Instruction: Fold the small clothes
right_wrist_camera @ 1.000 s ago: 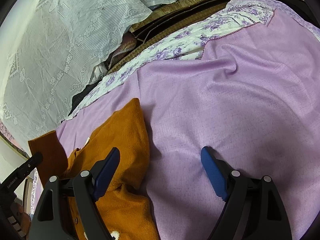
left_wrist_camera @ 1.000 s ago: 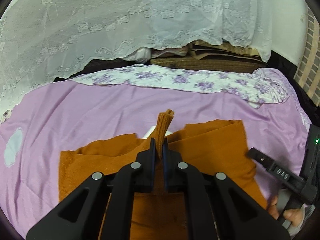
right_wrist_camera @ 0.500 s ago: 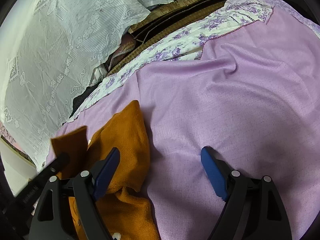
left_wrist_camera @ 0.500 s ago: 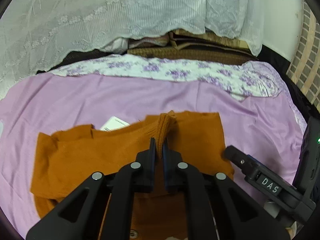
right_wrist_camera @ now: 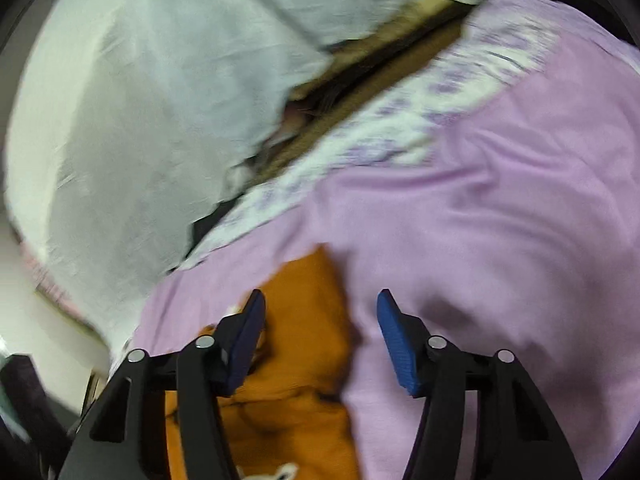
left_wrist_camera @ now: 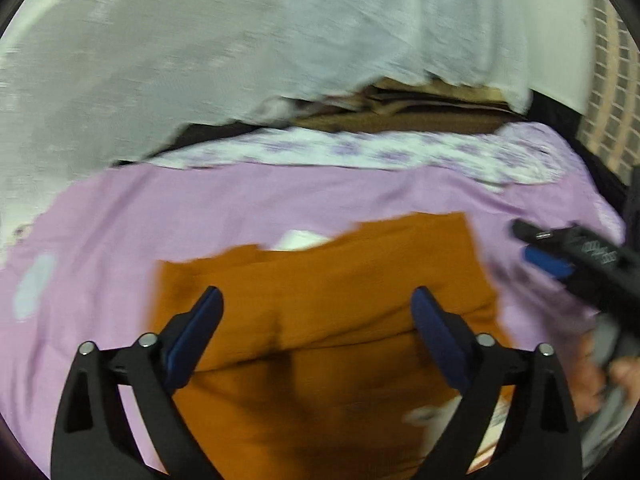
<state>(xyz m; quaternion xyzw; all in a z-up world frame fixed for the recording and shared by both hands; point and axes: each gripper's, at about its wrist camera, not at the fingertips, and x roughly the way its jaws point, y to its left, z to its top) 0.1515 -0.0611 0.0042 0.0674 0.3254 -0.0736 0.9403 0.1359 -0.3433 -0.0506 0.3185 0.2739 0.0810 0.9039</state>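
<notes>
Orange garment (left_wrist_camera: pixel 320 320) lies flat; its label unreadable.

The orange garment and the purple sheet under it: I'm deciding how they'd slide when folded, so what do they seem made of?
The orange garment looks like a soft matte knit, thick at its folded edge, though blur hides the ribbing. The purple sheet looks like thin, smooth woven cloth with a faint sheen, lying in fine shallow wrinkles.

One orange garment (left_wrist_camera: pixel 320 320), one lilac sheet (left_wrist_camera: pixel 200 208), one white lace cloth (left_wrist_camera: pixel 200 60), two claws.
</notes>
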